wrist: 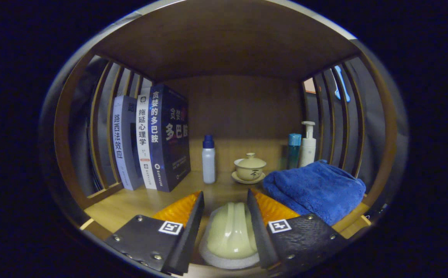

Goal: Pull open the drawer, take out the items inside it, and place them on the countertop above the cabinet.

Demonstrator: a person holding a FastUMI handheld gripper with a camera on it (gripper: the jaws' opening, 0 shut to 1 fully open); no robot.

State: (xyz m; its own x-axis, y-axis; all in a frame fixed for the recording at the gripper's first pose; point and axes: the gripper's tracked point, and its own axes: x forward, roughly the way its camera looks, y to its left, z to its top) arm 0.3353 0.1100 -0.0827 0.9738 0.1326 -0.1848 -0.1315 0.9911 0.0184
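My gripper [225,197] is shut on a pale green glazed ceramic piece [229,231] with a raised ridge along its top. The piece sits between the two fingers, one pressing on each side, and a white pad shows under its near end. I cannot tell whether it rests on the wood or hangs just above it. The wooden countertop [131,204] of the cabinet stretches ahead under the fingers. A matching lidded tea bowl on a saucer [250,166] stands just beyond the fingertips.
Three upright books [158,139] stand at the back left. A white bottle with a blue cap [208,160] stands beside them. A folded blue towel [314,189] lies right of the fingers, with a teal bottle [294,150] and a white pump bottle [308,144] behind. Slatted wooden sides and a roof enclose the shelf.
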